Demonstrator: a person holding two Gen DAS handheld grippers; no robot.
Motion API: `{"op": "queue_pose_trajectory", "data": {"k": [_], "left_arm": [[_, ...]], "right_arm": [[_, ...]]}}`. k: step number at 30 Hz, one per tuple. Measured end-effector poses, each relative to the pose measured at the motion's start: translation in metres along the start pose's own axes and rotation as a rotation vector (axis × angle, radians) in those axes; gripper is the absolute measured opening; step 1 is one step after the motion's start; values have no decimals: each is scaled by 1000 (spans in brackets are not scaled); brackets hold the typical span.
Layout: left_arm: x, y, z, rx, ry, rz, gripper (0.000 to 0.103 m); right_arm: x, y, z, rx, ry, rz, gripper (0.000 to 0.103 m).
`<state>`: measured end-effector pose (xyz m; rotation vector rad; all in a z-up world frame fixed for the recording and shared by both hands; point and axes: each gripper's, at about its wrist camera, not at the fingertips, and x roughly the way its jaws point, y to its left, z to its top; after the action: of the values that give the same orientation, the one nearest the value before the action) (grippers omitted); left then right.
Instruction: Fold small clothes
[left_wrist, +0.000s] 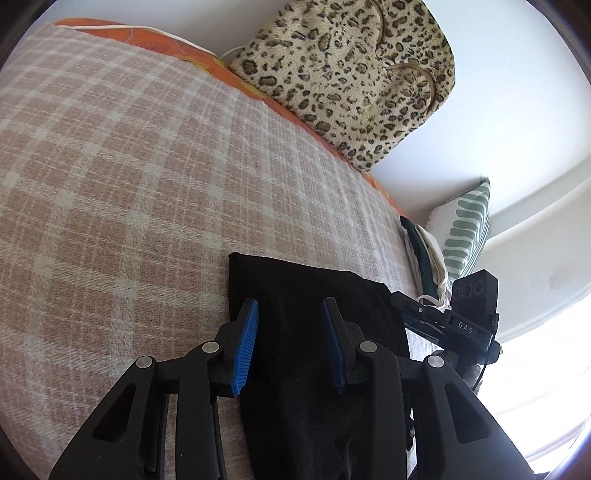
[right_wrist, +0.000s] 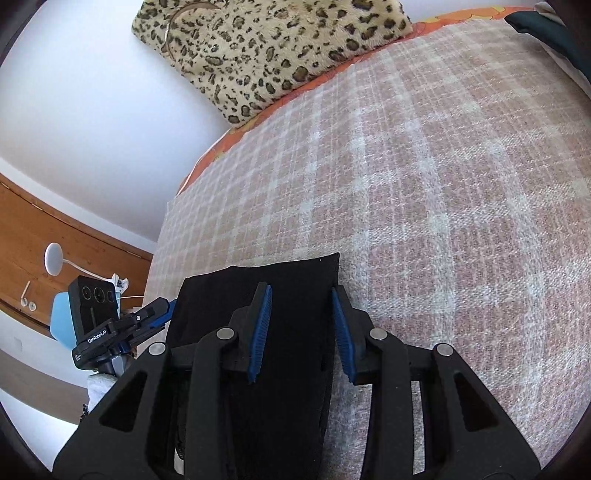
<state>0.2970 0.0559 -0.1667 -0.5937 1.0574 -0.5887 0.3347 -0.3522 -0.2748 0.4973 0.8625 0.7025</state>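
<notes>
- While both grippers hang over the bed, a black garment (left_wrist: 306, 332) lies flat on the pink-and-white checked blanket (left_wrist: 129, 177), sitting in the lower middle of each wrist view.
- Left gripper (left_wrist: 290, 343): blue pads apart, one on either side of the cloth's near part. Nothing is pinched between them as far as I can see, so it looks released.
- Right gripper (right_wrist: 301, 330): same deal, jaws apart. Its left pad is over the black fabric and its right pad is over the blanket just past the garment's right edge. Not clamped on anything.
- In the left view the other gripper pokes in at right centre, beside the garment's right edge.
- Leopard-print cushion (left_wrist: 351, 74) leans on the white wall at the top, on an orange sheet (left_wrist: 192, 55).
- Green-striped pillow (left_wrist: 465, 229) at the right of the left view, with dark green and white cloth (left_wrist: 424, 254) piled just beside it.
</notes>
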Motion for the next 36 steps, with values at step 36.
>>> {"op": "queue_pose_trajectory", "data": {"k": [36], "left_arm": [[15, -3, -3, 14, 24, 23, 0]], "right_arm": [[3, 6, 6, -35, -6, 6, 6]]}}
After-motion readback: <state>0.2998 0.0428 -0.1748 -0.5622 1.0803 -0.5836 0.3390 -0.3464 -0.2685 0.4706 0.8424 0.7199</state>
